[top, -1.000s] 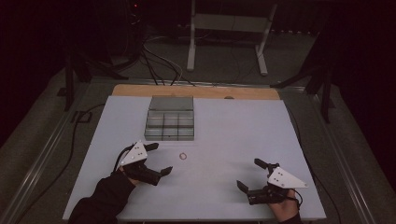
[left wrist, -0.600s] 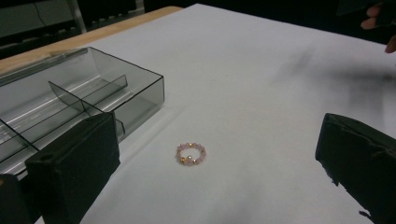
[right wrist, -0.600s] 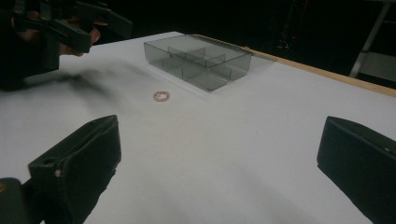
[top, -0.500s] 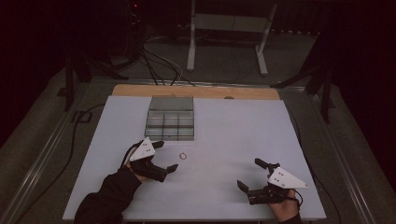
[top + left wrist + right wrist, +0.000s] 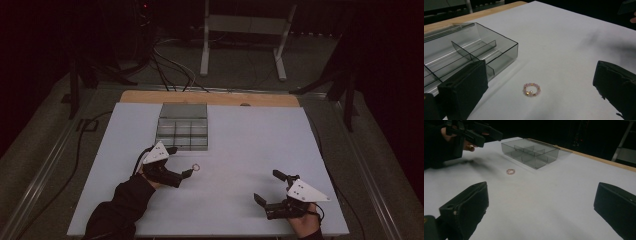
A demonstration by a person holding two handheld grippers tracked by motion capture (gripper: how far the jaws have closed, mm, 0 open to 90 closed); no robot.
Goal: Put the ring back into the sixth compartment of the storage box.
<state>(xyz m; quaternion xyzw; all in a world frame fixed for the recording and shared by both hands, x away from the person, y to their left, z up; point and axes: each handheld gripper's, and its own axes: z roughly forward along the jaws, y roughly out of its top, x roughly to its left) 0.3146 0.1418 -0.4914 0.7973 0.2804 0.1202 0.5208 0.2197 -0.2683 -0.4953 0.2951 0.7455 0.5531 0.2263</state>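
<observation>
Left gripper (image 5: 179, 162) low over the white table (image 5: 250, 145), jaws spread wide, nothing between the pads. Beaded ring (image 5: 531, 90) flat on the table just ahead of the gap, a little nearer the left-hand jaw in the left gripper view, touching neither jaw. Pink beads with a few gold ones. From the high view, ring (image 5: 196, 168) just beyond the tip of the lower jaw, apart from it. Smoky clear tray (image 5: 471, 53) with dividers beyond and to the left of the left-hand jaw, its near corner close to the ring but not touching. Compartments bare as far as visible.

Right gripper (image 5: 272, 190) near the table's front edge, well apart from the ring, jaws spread wide and holding nothing. In the right gripper view, ring (image 5: 510, 171) far ahead of the jaws, left of centre, with the tray (image 5: 534, 152) farther beyond it and to the right. Left gripper (image 5: 477, 133) seen there at upper left, raised above the table, casting a soft shadow toward the ring. Wooden strip (image 5: 210, 97) along the table's far edge, past the tray.
</observation>
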